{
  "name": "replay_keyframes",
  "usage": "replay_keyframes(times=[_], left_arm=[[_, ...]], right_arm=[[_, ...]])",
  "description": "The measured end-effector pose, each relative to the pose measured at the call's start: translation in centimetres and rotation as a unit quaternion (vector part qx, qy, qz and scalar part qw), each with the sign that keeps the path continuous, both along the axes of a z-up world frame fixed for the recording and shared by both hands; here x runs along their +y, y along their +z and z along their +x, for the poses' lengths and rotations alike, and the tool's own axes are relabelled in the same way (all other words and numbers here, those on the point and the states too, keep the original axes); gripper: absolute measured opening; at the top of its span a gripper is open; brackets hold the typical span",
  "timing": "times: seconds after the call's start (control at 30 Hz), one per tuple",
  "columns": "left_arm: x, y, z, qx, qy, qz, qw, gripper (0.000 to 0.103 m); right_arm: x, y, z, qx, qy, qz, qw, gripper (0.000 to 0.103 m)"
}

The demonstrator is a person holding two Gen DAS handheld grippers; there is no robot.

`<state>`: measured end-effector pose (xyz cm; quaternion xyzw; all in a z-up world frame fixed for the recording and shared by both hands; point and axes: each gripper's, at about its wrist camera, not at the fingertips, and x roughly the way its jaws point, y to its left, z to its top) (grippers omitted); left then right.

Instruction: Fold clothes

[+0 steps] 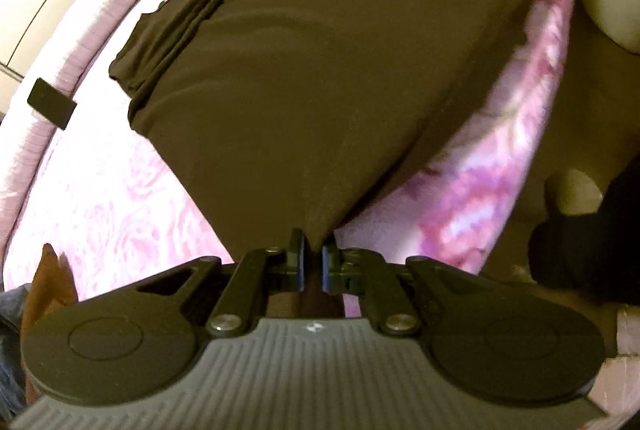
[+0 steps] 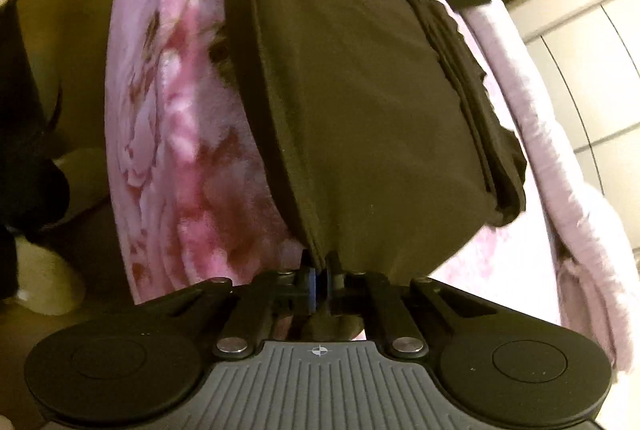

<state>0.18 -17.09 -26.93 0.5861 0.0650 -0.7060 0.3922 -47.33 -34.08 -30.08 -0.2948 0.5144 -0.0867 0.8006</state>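
- We had the dark garment lying across the pink flowered blanket, its far side already doubled over in layered edges.
- Our left gripper was clenched on one near corner of the cloth, which rose in a taut peak into the closed jaws.
- Our right gripper was likewise clamped on the other near corner of the garment, with several layers of hem pinched between the pads.
- We judged the step to be a fold in progress: both near corners lifted, ready to be carried over the rest.
- The next move called for both corners travelling together at an even height, then landing square on the far edge near the blanket's pale border before we let go.
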Motion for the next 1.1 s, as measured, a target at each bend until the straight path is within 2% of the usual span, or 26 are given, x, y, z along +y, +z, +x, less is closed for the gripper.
replay_keyframes(times=[0.1, 0.13, 0.27, 0.37, 0.47, 0.57, 0.67, 0.73, 0.9, 1.1], left_arm=[[1.5, 1.9, 0.0, 0.006, -0.007, 0.008, 0.9999, 0.003], [2.3, 2.6, -0.1, 0.005, -0.011, 0.013, 0.9998, 0.0], [5.5, 5.6, -0.3, 0.01, -0.012, 0.042, 0.999, 0.0], [6.7, 7.7, -0.4, 0.016, 0.006, 0.041, 0.999, 0.0], [6.0, 8.5, -0.6, 0.019, 0.02, 0.022, 0.9994, 0.0], [5.4, 6.1, -1.5, -0.008, 0.001, 0.014, 0.9999, 0.008], [5.4, 2.5, -2.0, -0.038, -0.029, 0.009, 0.9988, 0.023], [5.6, 0.3, -2.0, -0.057, -0.055, 0.002, 0.9969, 0.03], [5.9, -2.2, -1.6, -0.093, -0.103, -0.023, 0.9901, 0.026], [6.3, -5.1, -1.0, -0.136, -0.159, -0.053, 0.9765, 0.033]], right_arm=[[0.0, 2.6, -0.7, -0.002, -0.004, 0.012, 1.0, 0.003], [0.2, 3.7, -1.2, -0.003, -0.004, 0.016, 1.0, 0.002], [1.6, 8.1, -3.2, -0.002, -0.004, 0.033, 0.999, 0.002], [2.0, 11.1, -4.0, 0.0, -0.004, 0.042, 0.999, 0.0], [1.0, 11.9, -3.6, 0.001, -0.016, 0.033, 0.999, 0.0], [-0.2, 10.9, -2.6, 0.01, -0.03, 0.027, 0.999, 0.0], [0.0, 9.4, -1.8, 0.013, -0.035, 0.027, 0.999, 0.0], [0.6, 7.7, -1.4, 0.023, -0.03, 0.028, 0.999, 0.004], [1.9, 4.3, -1.1, 0.035, -0.017, 0.043, 0.998, 0.005], [2.5, 2.8, -0.6, 0.005, -0.012, 0.012, 1.0, 0.005]])
